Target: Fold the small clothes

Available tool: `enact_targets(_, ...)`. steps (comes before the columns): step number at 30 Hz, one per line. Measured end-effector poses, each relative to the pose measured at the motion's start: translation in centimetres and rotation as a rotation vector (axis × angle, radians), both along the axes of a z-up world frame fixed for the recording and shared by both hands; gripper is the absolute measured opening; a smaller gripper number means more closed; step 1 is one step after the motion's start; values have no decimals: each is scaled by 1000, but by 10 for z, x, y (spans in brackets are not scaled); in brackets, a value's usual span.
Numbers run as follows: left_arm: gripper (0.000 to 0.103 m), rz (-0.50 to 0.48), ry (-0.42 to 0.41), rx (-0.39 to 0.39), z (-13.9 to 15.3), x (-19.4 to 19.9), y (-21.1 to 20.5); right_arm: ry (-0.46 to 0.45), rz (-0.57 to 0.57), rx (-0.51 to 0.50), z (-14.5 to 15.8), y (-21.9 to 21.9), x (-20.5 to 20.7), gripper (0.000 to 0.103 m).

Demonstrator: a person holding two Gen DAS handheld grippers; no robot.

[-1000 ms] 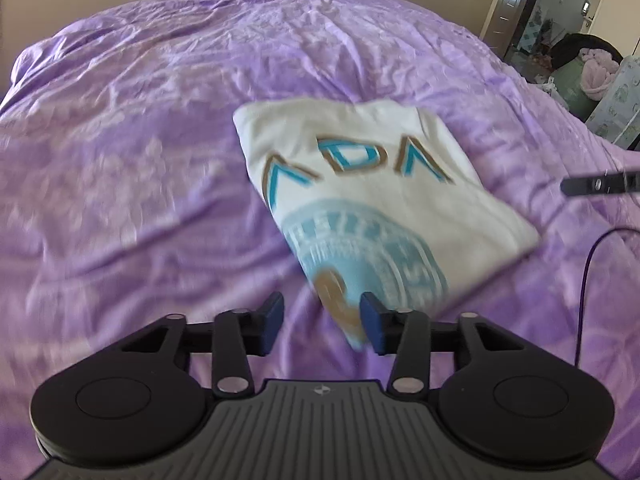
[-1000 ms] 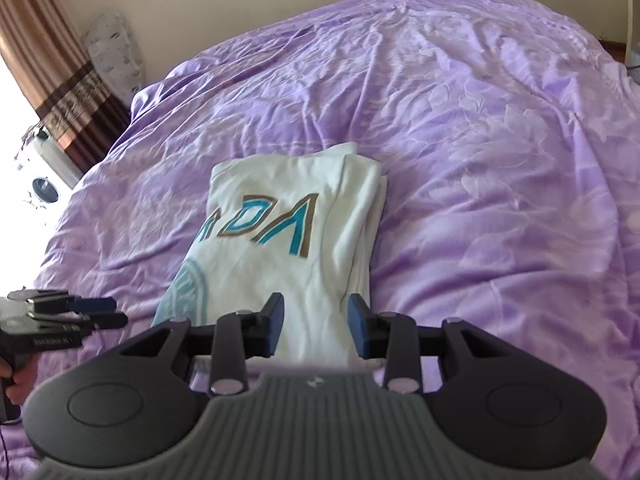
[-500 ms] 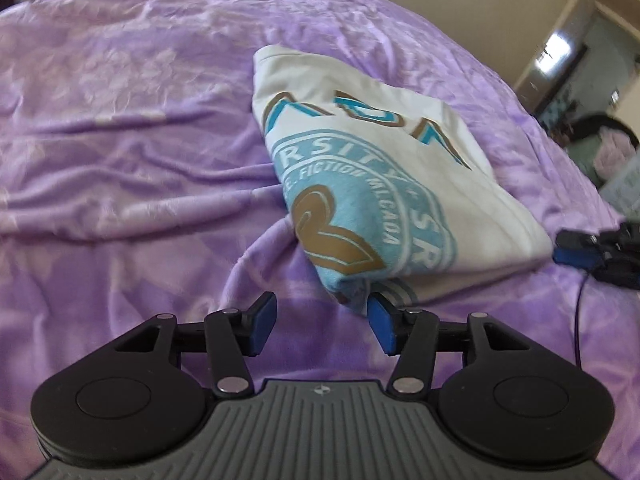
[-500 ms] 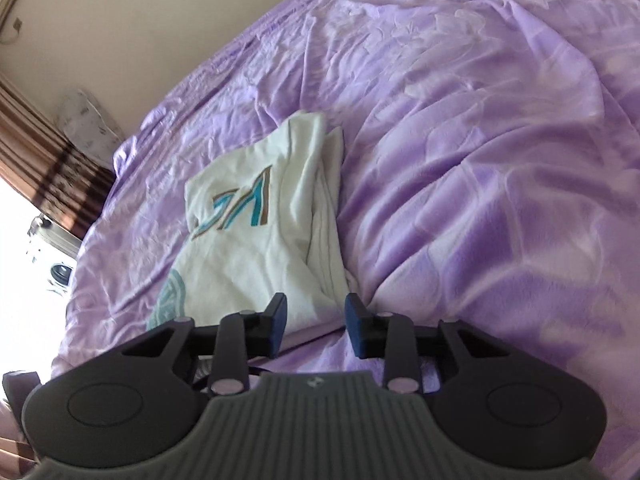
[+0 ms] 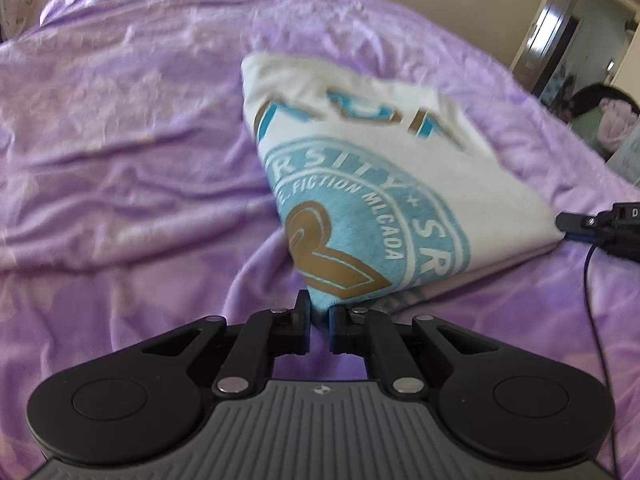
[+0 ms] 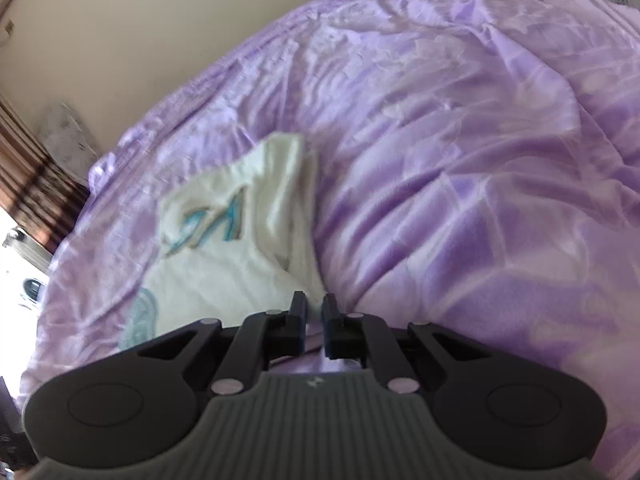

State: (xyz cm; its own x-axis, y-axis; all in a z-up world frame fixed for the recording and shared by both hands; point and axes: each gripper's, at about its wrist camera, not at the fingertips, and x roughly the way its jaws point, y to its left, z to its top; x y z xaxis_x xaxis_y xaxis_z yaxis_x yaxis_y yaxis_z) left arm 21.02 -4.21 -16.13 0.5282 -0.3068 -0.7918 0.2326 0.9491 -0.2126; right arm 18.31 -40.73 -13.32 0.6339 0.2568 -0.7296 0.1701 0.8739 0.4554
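Rumpled purple bedspread [image 5: 120,152], beige wall [image 6: 160,28], striped brown curtain [image 6: 28,184], open doorway [image 5: 560,52] at right.

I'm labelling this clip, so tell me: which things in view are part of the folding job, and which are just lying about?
Part of the job:
- folded white T-shirt
- left gripper, shut on its near corner
- right gripper, shut on the other near corner

Just there:
- purple bedspread under the shirt
- doorway
- pink bundle beyond the bed
- striped curtain

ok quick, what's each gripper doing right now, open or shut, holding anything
Left gripper: shut on the near corner of the folded t-shirt.
Right gripper: shut on the t-shirt's other near corner.
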Motion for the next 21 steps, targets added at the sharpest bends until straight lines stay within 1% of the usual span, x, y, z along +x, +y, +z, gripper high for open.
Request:
enact_targets(2,8,3,16,-8,-9,2,2,15,3,-30,-5,2,0,0)
enact_targets(5,8,14,43,-38,-13,0,9,24,3,-41,-9,0,0,0)
enact_targets(6,8,14,51,-36,-13,-1,10,27,2,-44,-10,0,0,0)
enact_targets(7,6,12,61,-28,-14,-3,10,29,4,-54,-11,1,1,0)
enact_targets(8,0,16,71,-13,-15,-6,10,30,7,-66,-11,3,2,0)
enact_targets(9,0,23,76,14,-16,-9,9,30,9,-74,-11,4,3,0)
enact_targets(11,0,17,71,16,-12,-12,10,30,9,-81,-11,5,3,0)
enact_targets(14,0,13,86,17,1,-16,14,20,18,-87,-6,6,0,0)
enact_targets(17,1,-9,37,36,20,-24,16,1,19,-131,6,9,-7,2)
enact_targets(18,1,-15,8,34,28,-27,17,-8,13,-155,11,9,-10,5)
enact_targets(19,3,-20,-27,23,36,-28,18,-19,6,-165,16,8,-13,10)
enact_targets(21,4,-38,-101,-6,49,-26,18,-49,10,-157,26,7,-15,12)
